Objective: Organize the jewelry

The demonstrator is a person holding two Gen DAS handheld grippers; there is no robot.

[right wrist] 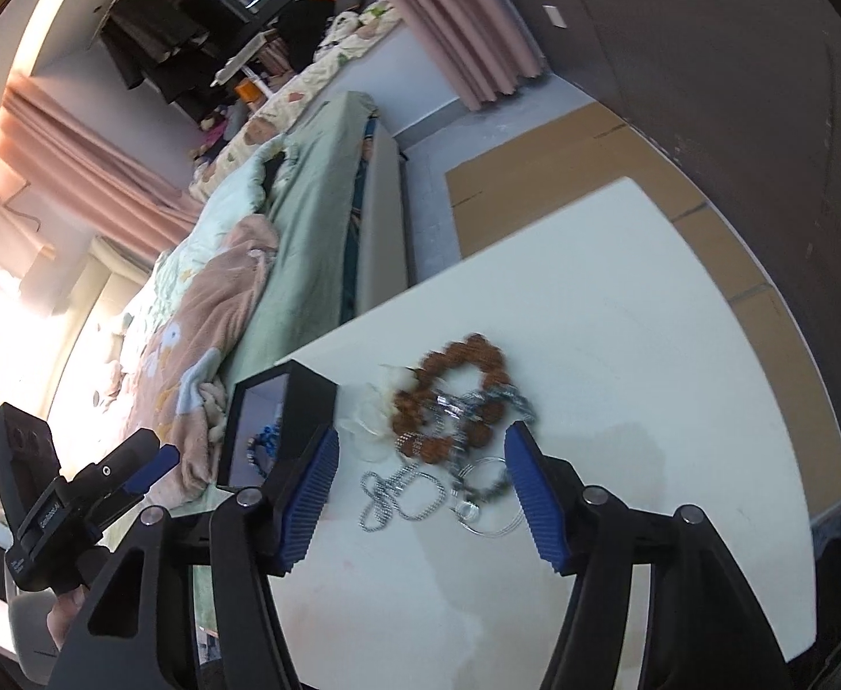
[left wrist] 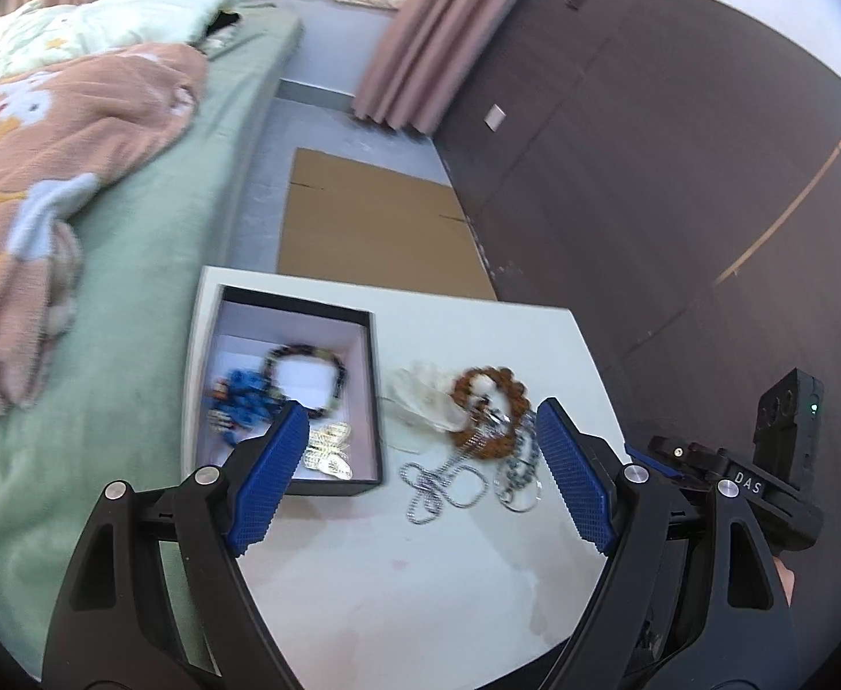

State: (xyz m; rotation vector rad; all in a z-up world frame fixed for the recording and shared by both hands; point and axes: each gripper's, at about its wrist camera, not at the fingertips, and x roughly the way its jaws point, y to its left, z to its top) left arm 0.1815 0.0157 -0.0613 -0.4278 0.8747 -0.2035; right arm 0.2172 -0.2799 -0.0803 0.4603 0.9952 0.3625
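Jewelry pile (left wrist: 472, 437) loose on white table (left wrist: 477, 563), silver ball chain (left wrist: 440, 480) nearest, brown bead bracelet (left wrist: 492, 405) behind, black box (left wrist: 296, 397) alongside holding bracelets, both grippers, left gripper (left wrist: 420, 477), right gripper (right wrist: 420, 494), spread wide, empty, bed (left wrist: 133, 218) beyond.

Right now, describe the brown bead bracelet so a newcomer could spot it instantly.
Start at the white table beside the bed, then find the open black box on it. Just right of the box lies a tangled jewelry pile; the brown bead bracelet sits at its far side, the only ring of chunky reddish-brown beads among a silver ball chain and thin wire hoops.
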